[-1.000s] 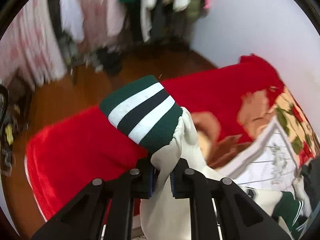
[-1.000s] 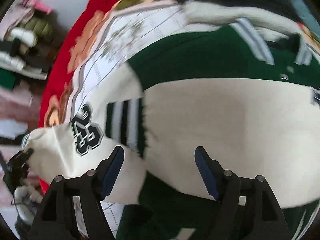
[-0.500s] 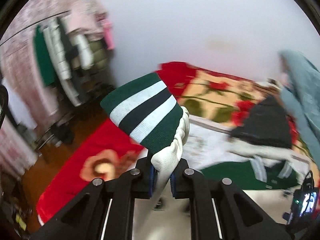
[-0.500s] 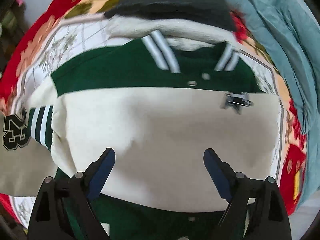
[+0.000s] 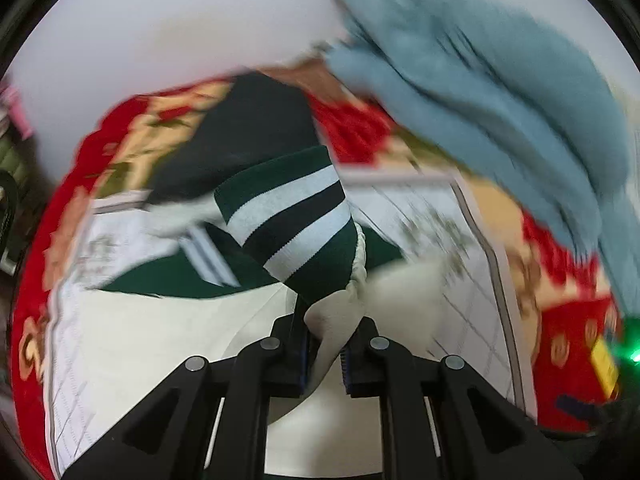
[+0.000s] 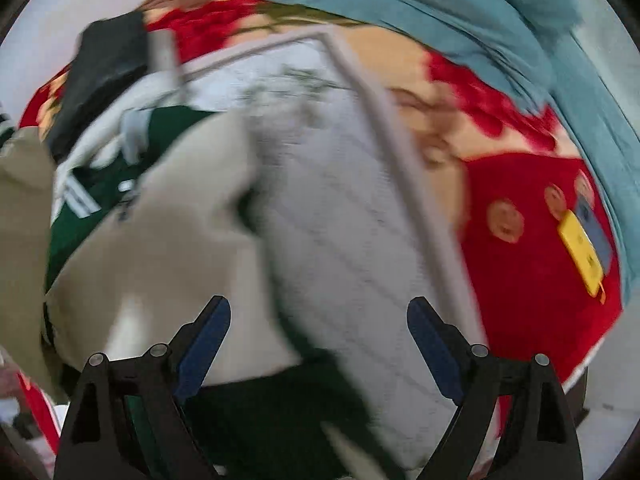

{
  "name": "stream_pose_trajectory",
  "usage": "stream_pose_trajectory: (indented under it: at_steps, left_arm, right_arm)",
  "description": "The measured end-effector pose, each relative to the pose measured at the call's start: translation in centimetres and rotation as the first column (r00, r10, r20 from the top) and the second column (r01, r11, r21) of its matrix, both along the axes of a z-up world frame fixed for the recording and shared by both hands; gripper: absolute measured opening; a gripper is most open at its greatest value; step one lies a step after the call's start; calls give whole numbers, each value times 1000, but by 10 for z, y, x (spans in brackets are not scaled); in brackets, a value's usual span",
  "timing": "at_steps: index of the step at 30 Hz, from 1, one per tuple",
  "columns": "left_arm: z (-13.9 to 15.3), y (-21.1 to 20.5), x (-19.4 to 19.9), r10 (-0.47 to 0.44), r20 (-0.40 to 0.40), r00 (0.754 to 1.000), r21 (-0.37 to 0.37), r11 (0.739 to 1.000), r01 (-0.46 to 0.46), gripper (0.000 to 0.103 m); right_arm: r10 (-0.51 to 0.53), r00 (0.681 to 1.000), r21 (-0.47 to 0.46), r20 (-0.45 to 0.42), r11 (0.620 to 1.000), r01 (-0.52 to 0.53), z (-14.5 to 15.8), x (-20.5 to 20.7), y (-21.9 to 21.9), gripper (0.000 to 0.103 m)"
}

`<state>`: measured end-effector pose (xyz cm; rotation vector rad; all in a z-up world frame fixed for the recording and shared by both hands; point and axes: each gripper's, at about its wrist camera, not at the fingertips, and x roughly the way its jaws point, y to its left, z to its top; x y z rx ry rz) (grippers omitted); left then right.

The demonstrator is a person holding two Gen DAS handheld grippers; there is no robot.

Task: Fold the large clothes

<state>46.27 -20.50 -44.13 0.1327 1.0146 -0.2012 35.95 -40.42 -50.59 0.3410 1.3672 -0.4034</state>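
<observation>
In the left wrist view, the left gripper is nearly closed and pinches the cream sleeve of the jacket between its two fingers. The striped cuff, dark green with white bands, stands up just above the fingertips and hides a part of the scene behind it. Below and to the left lies the body of the jacket, cream with a green yoke, spread on a white sheet with a faint grid pattern. Under the sheet is a red blanket with flowers. A dark folded garment rests beyond the jacket collar, and a blue-grey cloth is piled at the upper right. The picture is blurred, so the small details are not sure.

In the right wrist view, the right gripper is wide open and holds nothing; its blue pads stand far apart over the fabric. This view shows the right edge of the jacket, where the cream part ends on the white sheet, a thing the left view does not show clearly. It shows also a yellow phone lying on the red blanket at the right, just beside the blue-grey cloth; it is sharper here. The dark garment appears at the upper left. The pinched sleeve and cuff are not visible here.
</observation>
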Motion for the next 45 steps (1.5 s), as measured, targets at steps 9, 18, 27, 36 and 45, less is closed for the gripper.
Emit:
stream_pose_trajectory:
  at_steps: [9,18,27,36,45]
  left_arm:
    - [-31,-40,-15,-127,-116,985,-22,992,125,102]
    - [-9,68,-16,162,-154,975,0,986,-164,103]
    - [-92,257,22,589,-116,800,342,779,-525,103]
    - [-128,309,37,591,-185,785,310,793,-524,103]
    - [-57,257,6,444,-140,885,246,881,-403,103]
  right_arm:
    - [-119,993,181,-29,976,122,-18,-31,-66,91]
    - [-116,989,447,90,892,64,-6,-1,-52,91]
    - [-56,992,562,109,827,-15,-46,75,3,17]
    - [91,996,422,-4,903,-81,-77,80,37,12]
    - [99,995,350,-32,933,-82,-37,58,28,43]
